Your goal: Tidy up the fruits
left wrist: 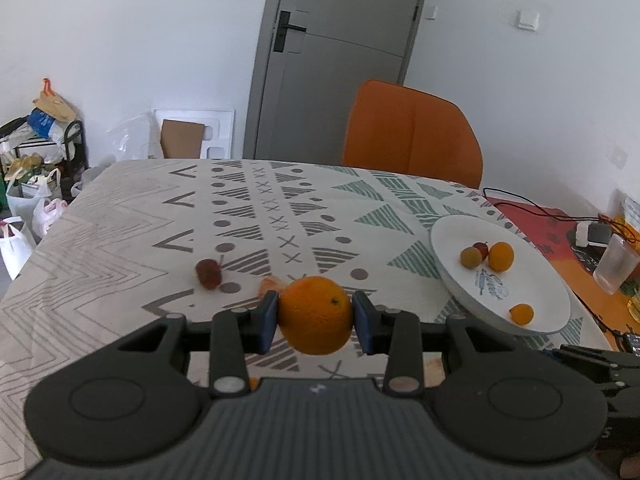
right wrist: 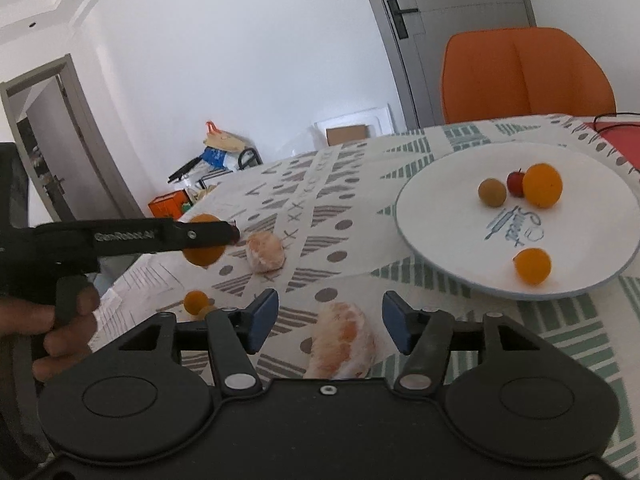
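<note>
The left wrist view shows the left gripper point(left wrist: 315, 318) clamping an orange point(left wrist: 315, 315) between its jaws above the desk point(left wrist: 120, 232), while the right wrist view alone shows the right gripper point(right wrist: 330, 322) with jaws apart, a peeled orange segment point(right wrist: 344, 340) lying between them near the plate point(right wrist: 440, 248).

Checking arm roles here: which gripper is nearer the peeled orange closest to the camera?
Right. The right gripper is open just above the peeled orange; the left gripper holds a whole orange farther back.
</note>
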The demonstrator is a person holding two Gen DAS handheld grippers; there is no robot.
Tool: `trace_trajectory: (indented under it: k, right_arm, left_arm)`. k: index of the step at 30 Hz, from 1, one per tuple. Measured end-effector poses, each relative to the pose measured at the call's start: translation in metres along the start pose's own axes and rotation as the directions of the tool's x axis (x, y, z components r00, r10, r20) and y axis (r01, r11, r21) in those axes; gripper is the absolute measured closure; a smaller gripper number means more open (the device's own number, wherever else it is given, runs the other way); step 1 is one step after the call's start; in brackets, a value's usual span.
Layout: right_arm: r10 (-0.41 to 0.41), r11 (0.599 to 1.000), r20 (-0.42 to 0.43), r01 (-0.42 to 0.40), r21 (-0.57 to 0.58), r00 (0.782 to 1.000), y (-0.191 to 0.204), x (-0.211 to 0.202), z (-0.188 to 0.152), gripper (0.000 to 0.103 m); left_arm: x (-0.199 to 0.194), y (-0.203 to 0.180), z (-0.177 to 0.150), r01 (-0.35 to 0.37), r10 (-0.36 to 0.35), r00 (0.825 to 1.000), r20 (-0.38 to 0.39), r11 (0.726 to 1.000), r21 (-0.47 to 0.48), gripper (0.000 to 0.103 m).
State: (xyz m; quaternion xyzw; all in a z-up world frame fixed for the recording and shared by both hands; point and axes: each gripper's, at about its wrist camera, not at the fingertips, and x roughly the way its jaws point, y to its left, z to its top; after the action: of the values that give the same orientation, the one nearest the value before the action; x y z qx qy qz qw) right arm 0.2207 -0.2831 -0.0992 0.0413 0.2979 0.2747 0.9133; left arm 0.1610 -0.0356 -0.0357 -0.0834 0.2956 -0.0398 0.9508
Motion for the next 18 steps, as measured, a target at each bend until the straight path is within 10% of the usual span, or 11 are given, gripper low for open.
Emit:
trace_trajectory:
  k: [5, 8, 18]
  right_arm:
    - [-0.034, 0.999, -0.069, 0.031, -0.034, 0.997, 0.005, 0.016, -0.010, 0.044]
    - [-0.103, 0.986, -0.063, 0.093, -0.140, 0.993, 0.016, 0.017, -0.013, 0.067]
    - [-0.081, 0.993, 0.021, 0.082, -0.084, 0.996, 0.009, -0.006, -0.001, 0.068]
  left_arm:
    - [0.000, 0.010, -0.003, -0.012, 0.012, 1.000, -0.008, 1.000, -0.021, 0.065]
    - [0.001, 0.012, -0.003, -0.011, 0.011, 1.000, -0.011, 0.999, -0.030, 0.065]
    - [0.002, 0.006, -0.002, 0.008, -0.008, 1.000, -0.007, 1.000, -0.021, 0.065]
